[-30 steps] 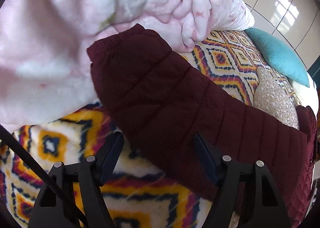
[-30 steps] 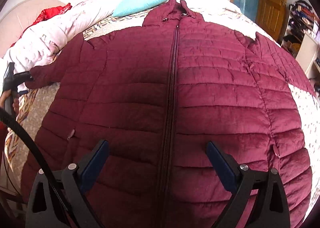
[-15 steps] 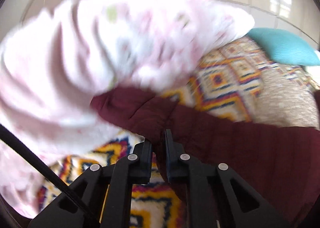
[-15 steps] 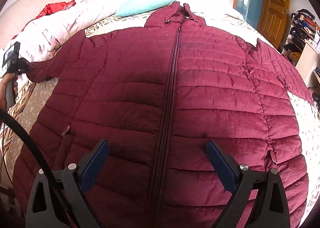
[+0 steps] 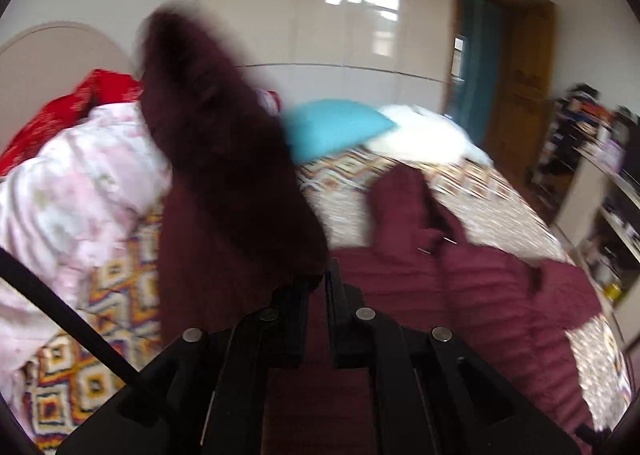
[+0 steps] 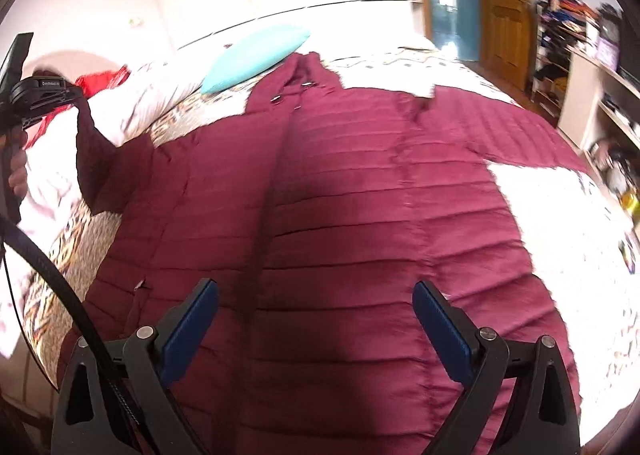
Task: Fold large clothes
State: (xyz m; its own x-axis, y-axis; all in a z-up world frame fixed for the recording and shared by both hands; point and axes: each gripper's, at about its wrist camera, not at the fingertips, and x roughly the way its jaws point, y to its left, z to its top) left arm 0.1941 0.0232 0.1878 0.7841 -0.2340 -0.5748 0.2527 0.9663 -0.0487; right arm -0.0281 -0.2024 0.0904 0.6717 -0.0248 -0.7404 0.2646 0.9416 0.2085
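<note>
- Slippage is the main risk: the left claw [image 5: 318, 283] is clamped shut on the sleeve [image 5: 224, 159] of the maroon jacket [image 6: 360, 215], and the puffy quilted fabric could slide out as the sleeve is carried over the body.
- Snagging could follow if the raised sleeve drags on the pink duvet [image 5: 72, 183] beside it.
- Bunching is likely, since the right claw [image 6: 316, 319] hovers open above the hem, pinning nothing.
- Left wrist view shows the grip close up, though blurred; it also shows the collar [image 5: 404, 207].
- Right wrist view alone shows the jacket spread zipped-up across the bed [image 6: 560, 215], sleeve lifted at far left, teal pillow [image 6: 256, 55] beyond.
</note>
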